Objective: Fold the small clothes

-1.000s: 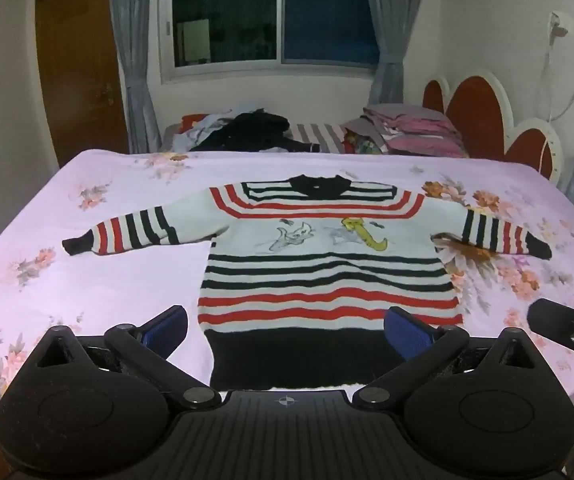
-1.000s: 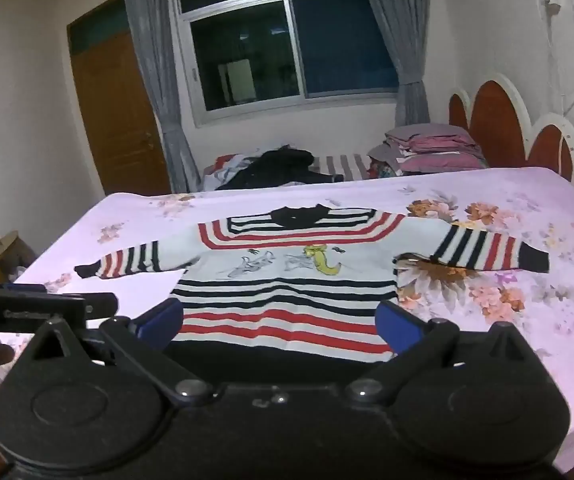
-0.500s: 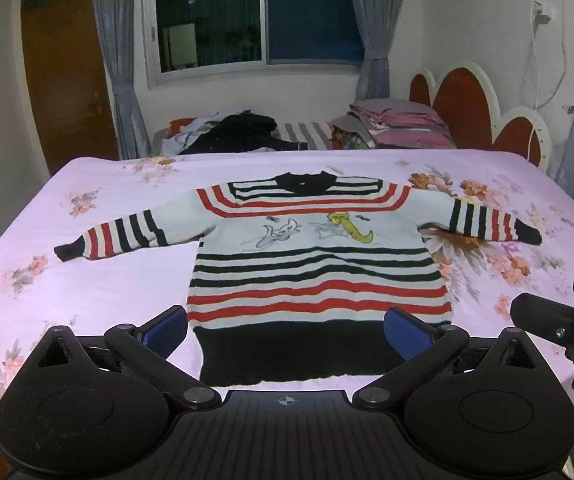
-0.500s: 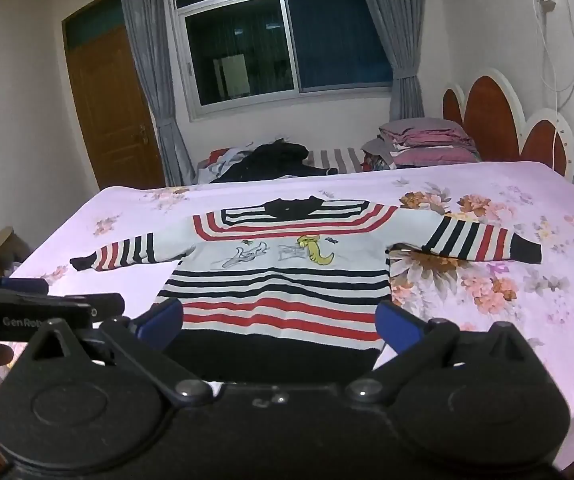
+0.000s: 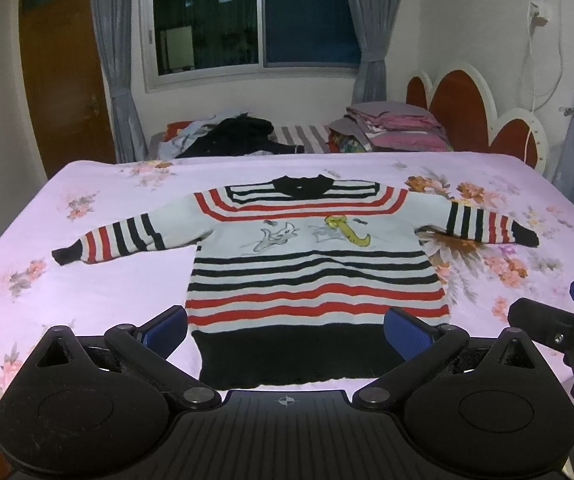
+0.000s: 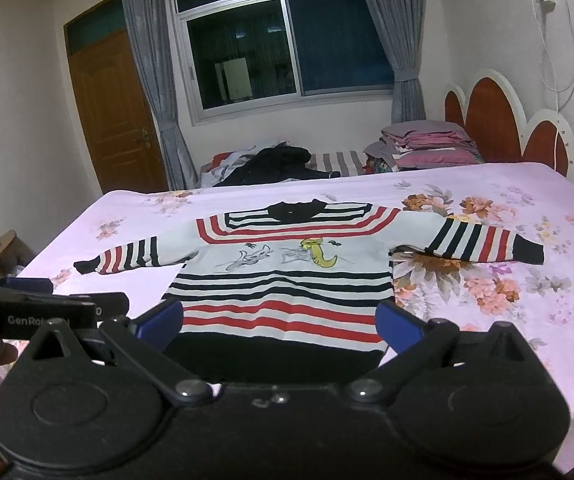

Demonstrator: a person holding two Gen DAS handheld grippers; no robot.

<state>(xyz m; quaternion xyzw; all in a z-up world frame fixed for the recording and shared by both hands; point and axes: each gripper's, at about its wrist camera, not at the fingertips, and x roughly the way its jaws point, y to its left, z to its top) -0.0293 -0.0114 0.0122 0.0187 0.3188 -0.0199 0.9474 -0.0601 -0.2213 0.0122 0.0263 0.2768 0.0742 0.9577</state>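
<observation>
Sweater (image 5: 319, 264) lies flat, collar far, black hem nearest both wide-open, empty grippers: left gripper (image 5: 285, 326) centred, right gripper (image 6: 279, 320) toward the hem's right.

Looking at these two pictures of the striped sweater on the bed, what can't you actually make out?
- Sweater hem: in the right wrist view, the right tool body covers its lower edge.
- Cartoon print: too small to identify in either view.
- Clothes pile behind the bed: dark and jumbled, items indistinguishable.
- Left tool: its label is partly hidden in the right wrist view.
</observation>
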